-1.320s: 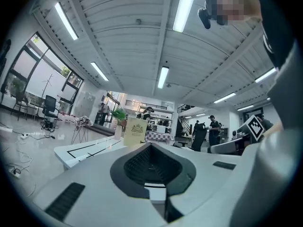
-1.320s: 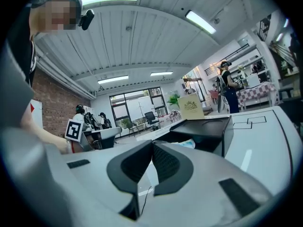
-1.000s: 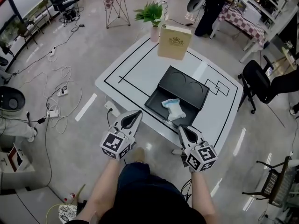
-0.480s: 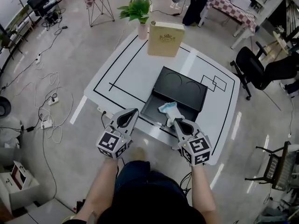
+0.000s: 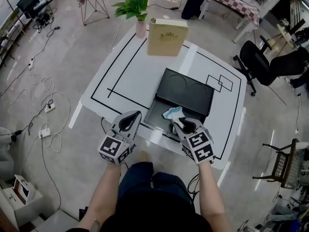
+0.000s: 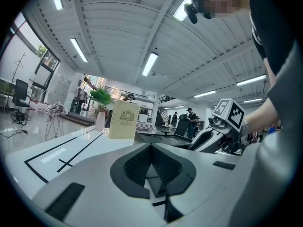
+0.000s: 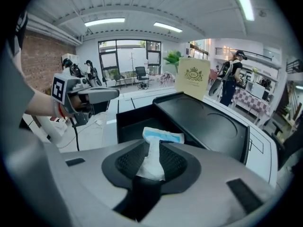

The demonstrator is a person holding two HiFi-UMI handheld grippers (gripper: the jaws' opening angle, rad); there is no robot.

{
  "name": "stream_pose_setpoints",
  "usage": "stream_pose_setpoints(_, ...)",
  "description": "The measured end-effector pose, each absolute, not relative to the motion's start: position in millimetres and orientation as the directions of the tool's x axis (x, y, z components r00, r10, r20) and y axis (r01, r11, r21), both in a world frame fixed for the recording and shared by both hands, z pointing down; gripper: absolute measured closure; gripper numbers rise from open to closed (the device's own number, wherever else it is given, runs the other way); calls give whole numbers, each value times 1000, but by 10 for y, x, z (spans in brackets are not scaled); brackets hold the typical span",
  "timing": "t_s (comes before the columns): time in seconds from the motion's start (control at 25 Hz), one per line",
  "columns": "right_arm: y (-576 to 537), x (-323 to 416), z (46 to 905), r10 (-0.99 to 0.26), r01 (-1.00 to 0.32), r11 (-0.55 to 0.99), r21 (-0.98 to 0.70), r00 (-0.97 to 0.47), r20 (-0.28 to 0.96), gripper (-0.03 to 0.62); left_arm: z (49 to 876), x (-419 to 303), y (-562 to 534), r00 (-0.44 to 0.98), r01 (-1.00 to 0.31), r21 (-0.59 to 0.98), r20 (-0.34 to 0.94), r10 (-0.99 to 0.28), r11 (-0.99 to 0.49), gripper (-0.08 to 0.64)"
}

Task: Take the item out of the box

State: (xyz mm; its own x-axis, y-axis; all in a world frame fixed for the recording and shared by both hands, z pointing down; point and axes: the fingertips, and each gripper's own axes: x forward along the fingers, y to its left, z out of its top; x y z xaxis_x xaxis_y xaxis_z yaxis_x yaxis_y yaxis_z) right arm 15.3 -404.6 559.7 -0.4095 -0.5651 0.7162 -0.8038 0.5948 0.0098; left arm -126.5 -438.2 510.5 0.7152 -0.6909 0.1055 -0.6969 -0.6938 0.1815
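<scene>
A black box (image 5: 189,94) lies on the white table (image 5: 130,76), its open tray end toward me. Over that open end sits the item (image 5: 172,113), a white and light-blue soft packet. My right gripper (image 5: 180,125) is at the box's front edge, shut on the item's white tail. In the right gripper view the item (image 7: 158,139) runs from the box (image 7: 208,122) in between the jaws of the right gripper (image 7: 151,161). My left gripper (image 5: 130,123) hovers at the table's front edge left of the box, shut and empty; its own view shows the left gripper (image 6: 151,168).
An upright beige carton (image 5: 167,36) and a potted plant (image 5: 133,7) stand at the table's far side. Black tape lines mark the tabletop. Cables (image 5: 43,105) trail on the floor at left; an office chair (image 5: 263,62) stands at right.
My right gripper has moved forward from the table's front edge to the box's open end and now holds the item. The left gripper stayed in about the same place.
</scene>
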Motion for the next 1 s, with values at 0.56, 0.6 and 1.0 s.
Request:
stream_pose_setpoints(0.56,-4157,77,5940,-428,-741,668,71,-305,851,495,5188,-1441,-4519,693,-715,221,98,-714,-663,548)
stream_pose_setpoints(0.6,-4158,80,5956,-422,-736,672,81,-291,859,495,5191,-1451,-4524,691,-717,222,97,-716,-661,548)
stream_pose_setpoints(1.0,-4213,76,6046,-413,-714,686,137,-228,882,529,5236,-1506,-4535,680,-725,233,101,-726,-648,548)
